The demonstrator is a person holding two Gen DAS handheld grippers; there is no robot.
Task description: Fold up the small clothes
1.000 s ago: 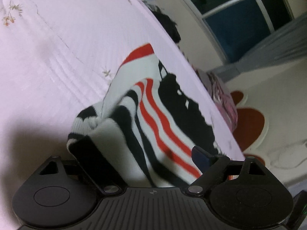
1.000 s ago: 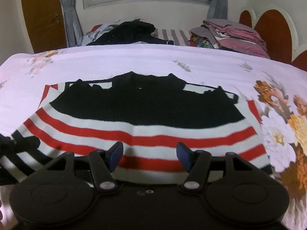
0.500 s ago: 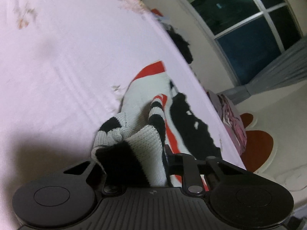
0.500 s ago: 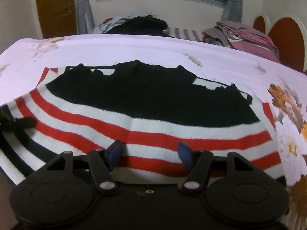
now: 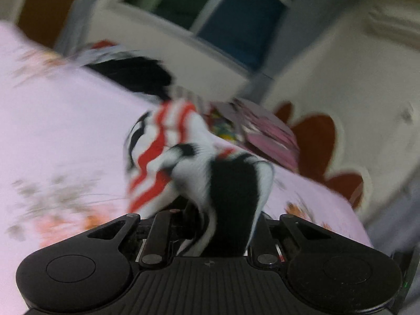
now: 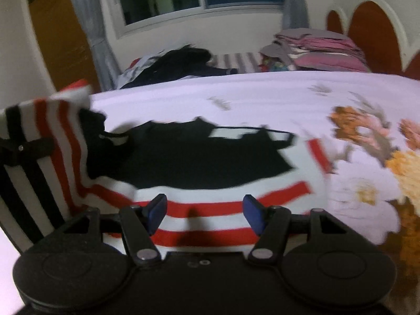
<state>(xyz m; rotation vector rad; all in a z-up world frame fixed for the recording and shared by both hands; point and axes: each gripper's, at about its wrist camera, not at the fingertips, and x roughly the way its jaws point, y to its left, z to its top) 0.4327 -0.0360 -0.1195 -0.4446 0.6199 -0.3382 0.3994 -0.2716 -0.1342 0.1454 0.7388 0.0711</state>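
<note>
A knit sweater (image 6: 197, 157) with a black chest and red, white and black stripes lies on the pink flowered bed sheet (image 6: 262, 97). Its left side (image 6: 52, 136) is lifted and folded upright over the body. My left gripper (image 5: 223, 223) is shut on that black-and-white striped edge (image 5: 231, 183), and the cloth hides its fingertips. In the right wrist view the left gripper (image 6: 23, 147) shows at the left edge, clamped on the raised flap. My right gripper (image 6: 204, 210) hangs open just above the striped hem, with nothing between its blue pads (image 6: 157, 210).
A heap of dark clothes (image 6: 183, 63) and a folded pink and grey stack (image 6: 320, 50) lie at the bed's far side. A brown headboard (image 6: 375, 34) stands at the right, a window and an orange door behind. Large printed flowers (image 6: 380, 157) cover the sheet at the right.
The left gripper closed on the sweater's striped left edge, then lifted it up and across over the body. The right gripper shifted sideways along the hem and stayed open.
</note>
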